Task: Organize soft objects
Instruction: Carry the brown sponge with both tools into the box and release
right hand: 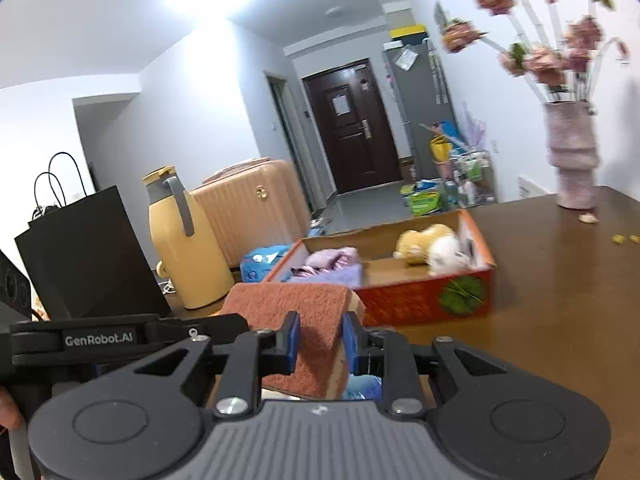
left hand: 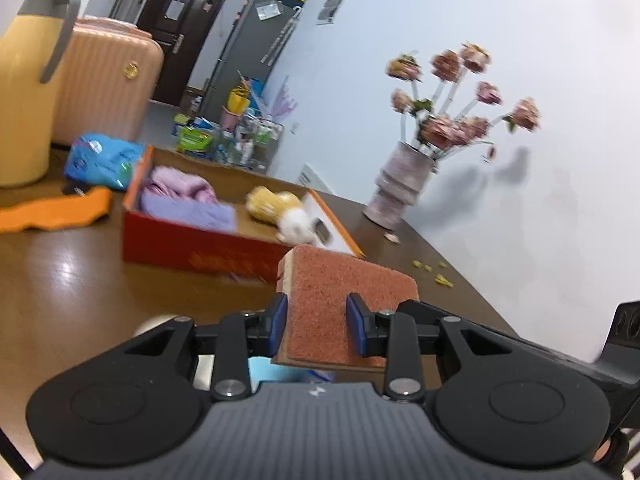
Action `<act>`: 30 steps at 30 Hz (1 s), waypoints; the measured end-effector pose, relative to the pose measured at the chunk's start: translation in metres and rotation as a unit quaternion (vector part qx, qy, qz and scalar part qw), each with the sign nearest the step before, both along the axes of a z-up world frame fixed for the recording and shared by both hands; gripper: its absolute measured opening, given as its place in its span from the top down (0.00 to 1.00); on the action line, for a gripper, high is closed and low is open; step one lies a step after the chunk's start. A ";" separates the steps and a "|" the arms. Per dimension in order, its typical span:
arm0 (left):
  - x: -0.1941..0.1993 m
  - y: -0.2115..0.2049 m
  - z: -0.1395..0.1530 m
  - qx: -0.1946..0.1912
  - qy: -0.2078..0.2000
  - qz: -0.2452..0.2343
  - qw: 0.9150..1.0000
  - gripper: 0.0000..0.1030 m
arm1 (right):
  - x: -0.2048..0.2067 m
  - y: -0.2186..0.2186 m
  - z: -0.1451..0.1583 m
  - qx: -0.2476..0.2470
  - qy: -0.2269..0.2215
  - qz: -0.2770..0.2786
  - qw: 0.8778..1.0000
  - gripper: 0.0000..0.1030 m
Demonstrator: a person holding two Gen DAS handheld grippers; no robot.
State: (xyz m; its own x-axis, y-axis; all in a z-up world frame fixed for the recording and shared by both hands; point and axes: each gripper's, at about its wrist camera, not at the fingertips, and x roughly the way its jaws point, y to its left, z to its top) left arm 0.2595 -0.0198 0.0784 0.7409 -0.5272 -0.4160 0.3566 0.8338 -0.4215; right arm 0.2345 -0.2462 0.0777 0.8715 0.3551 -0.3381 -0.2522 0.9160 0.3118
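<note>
Sponge (left hand: 340, 300): rust-red scouring face up, pale foam layer below. We hold it off the table between both grippers at once. The left gripper (left hand: 317, 322) is clenched on one end of it, blue pads (left hand: 280, 320) pressing the sides. The right gripper (right hand: 321, 338) is clenched on the other end, and the sponge (right hand: 296, 320) bulges slightly where the pads bite, so it is compliant and needs only a light squeeze. We judge the two-handed hold keeps the floppy slab level, and not drooping, on its way to the box.

Box (left hand: 192, 246): an open, shallow red-orange carton on the brown table (left hand: 80, 280), just beyond the sponge in both views. It is evidently the collecting place: a folded lilac cloth (left hand: 188, 200) lies at one end and a yellow-and-white plush toy (left hand: 280, 212) at the other. The bare cardboard floor between them looks like the natural slot for the sponge.

Not yet boxed: an orange cloth (left hand: 56, 212) lies flat on the table left of the box, and a blue soft pack (left hand: 104, 160) sits behind it.

Surroundings: yellow flask (left hand: 28, 92) and pink suitcase (left hand: 104, 80) far left; vase of flowers (left hand: 400, 188) to the right, well apart from the box. Both views are motion-blurred.
</note>
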 end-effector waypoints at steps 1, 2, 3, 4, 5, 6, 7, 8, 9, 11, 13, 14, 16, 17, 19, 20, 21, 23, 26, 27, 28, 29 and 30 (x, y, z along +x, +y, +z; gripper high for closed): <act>-0.008 -0.005 -0.003 -0.004 0.003 -0.004 1.000 0.69 | -0.011 -0.006 -0.003 0.001 0.000 -0.005 1.000 0.78; -0.015 -0.012 -0.007 -0.007 0.009 -0.008 1.000 0.69 | -0.020 -0.012 -0.005 0.003 0.002 -0.009 1.000 0.78; -0.020 -0.018 -0.011 -0.007 0.015 -0.013 1.000 0.69 | -0.028 -0.019 -0.008 0.005 0.006 -0.011 1.000 0.78; -0.024 -0.024 -0.014 -0.005 0.020 -0.017 1.000 0.69 | -0.036 -0.026 -0.011 0.009 0.011 -0.015 1.000 0.79; -0.026 -0.031 -0.017 0.001 0.024 -0.021 0.999 0.69 | -0.041 -0.034 -0.014 0.013 0.018 -0.018 1.000 0.79; -0.029 -0.037 -0.018 0.006 0.027 -0.024 0.999 0.69 | -0.046 -0.039 -0.018 0.017 0.023 -0.021 0.999 0.79; -0.031 -0.042 -0.019 0.011 0.028 -0.026 0.999 0.69 | -0.050 -0.046 -0.022 0.023 0.029 -0.025 0.999 0.79; -0.033 -0.046 -0.020 0.015 0.027 -0.029 0.999 0.69 | -0.051 -0.049 -0.025 0.027 0.032 -0.028 0.999 0.79; -0.035 -0.050 -0.020 0.019 0.026 -0.031 0.999 0.70 | -0.054 -0.054 -0.028 0.032 0.035 -0.032 0.998 0.79; -0.036 -0.057 -0.020 0.024 0.026 -0.036 0.999 0.70 | -0.058 -0.061 -0.032 0.039 0.035 -0.037 0.998 0.79; -0.034 -0.061 -0.020 0.027 0.027 -0.039 0.999 0.70 | -0.058 -0.065 -0.034 0.044 0.035 -0.040 0.998 0.79; -0.032 -0.063 -0.019 0.028 0.027 -0.040 0.998 0.70 | -0.056 -0.068 -0.035 0.046 0.035 -0.041 0.997 0.79; -0.025 -0.068 -0.017 0.033 0.024 -0.040 0.998 0.70 | -0.052 -0.070 -0.035 0.047 0.035 -0.043 0.997 0.79; -0.018 -0.070 -0.014 0.038 0.019 -0.041 0.998 0.70 | -0.049 -0.072 -0.034 0.047 0.035 -0.044 0.997 0.79; -0.001 -0.074 -0.005 0.049 0.004 -0.041 0.998 0.70 | -0.034 -0.074 -0.029 0.046 0.033 -0.043 0.997 0.79; 0.010 -0.075 -0.001 0.052 -0.004 -0.042 0.998 0.70 | -0.021 -0.076 -0.024 0.045 0.029 -0.040 0.998 0.79; 0.023 -0.075 0.002 0.050 -0.006 -0.043 0.998 0.70 | -0.009 -0.077 -0.020 0.046 0.027 -0.038 0.998 0.79; 0.059 -0.074 0.007 0.042 0.001 -0.040 0.998 0.70 | 0.021 -0.079 -0.010 0.050 0.027 -0.035 0.998 0.79; 0.108 -0.076 0.014 0.042 -0.003 -0.031 0.999 0.70 | 0.071 -0.078 0.001 0.048 0.028 -0.036 0.998 0.79; 0.124 -0.077 0.015 0.044 -0.001 -0.026 0.999 0.70 | 0.091 -0.079 0.003 0.049 0.032 -0.033 0.998 0.79; 0.143 -0.077 0.014 0.044 0.009 -0.020 0.999 0.70 | 0.111 -0.079 0.005 0.050 0.040 -0.032 0.997 0.79; 0.160 -0.078 0.012 0.044 0.020 -0.016 0.999 0.70 | 0.132 -0.080 0.005 0.051 0.051 -0.030 0.997 0.79; 0.177 -0.078 0.009 0.043 0.031 -0.012 0.999 0.70 | 0.155 -0.080 0.005 0.050 0.064 -0.030 0.996 0.79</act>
State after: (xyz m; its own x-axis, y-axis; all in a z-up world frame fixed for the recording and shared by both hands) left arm 0.4369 -0.0980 0.0871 0.7003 -0.5042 -0.5053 0.3515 0.8597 -0.3708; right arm 0.3897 -0.3264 0.0825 0.8444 0.3419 -0.4125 -0.1513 0.8907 0.4287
